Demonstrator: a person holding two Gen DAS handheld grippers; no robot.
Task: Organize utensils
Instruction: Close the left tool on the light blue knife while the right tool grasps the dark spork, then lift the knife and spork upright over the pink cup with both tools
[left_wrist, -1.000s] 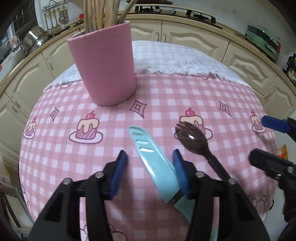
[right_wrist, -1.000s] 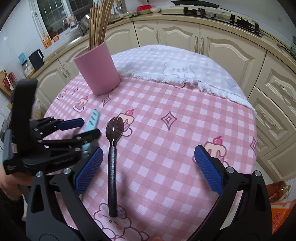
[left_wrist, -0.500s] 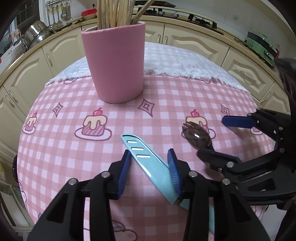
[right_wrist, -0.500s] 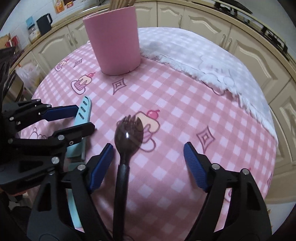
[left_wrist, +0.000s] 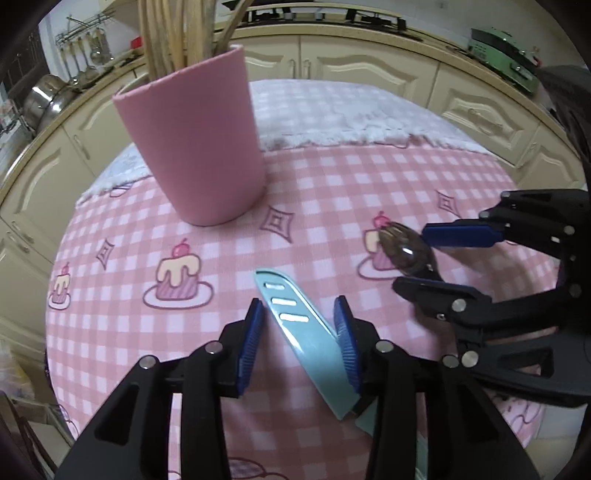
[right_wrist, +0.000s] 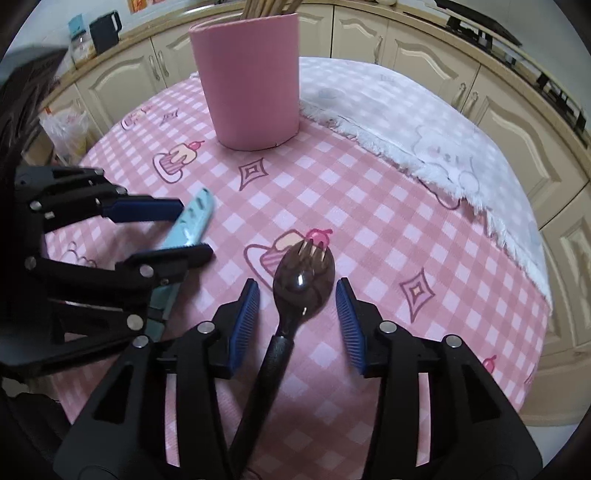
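The left gripper (left_wrist: 299, 325) is spread, its 2 blue pads either side of the teal knife (left_wrist: 306, 336), which lies flat on the pink checked cloth of the worktop (left_wrist: 332, 192). The blade runs diagonally through the gap, tip pointing away toward the pink cup (left_wrist: 195, 144); the right-hand pad sits just beside the blade's edge, and whether it touches cannot be told, while the left-hand pad stands apart from it. The knife's handle end passes under the gripper's right finger.

The right gripper (right_wrist: 297, 306) is also spread, straddling the dark spork (right_wrist: 304, 282), which rests on the cloth with its tines over a printed cake and pointing toward the pink cup (right_wrist: 251, 77). Both pads flank the spork's bowl with a gap on each side; its black handle runs back between the fingers toward the camera.

The cup stands upright beyond both utensils, holding a bunch of wooden chopsticks (left_wrist: 177, 33). Knife and spork lie near each other but apart, knife to the left. A white fringed cloth (right_wrist: 424, 122) covers the far part of the worktop.
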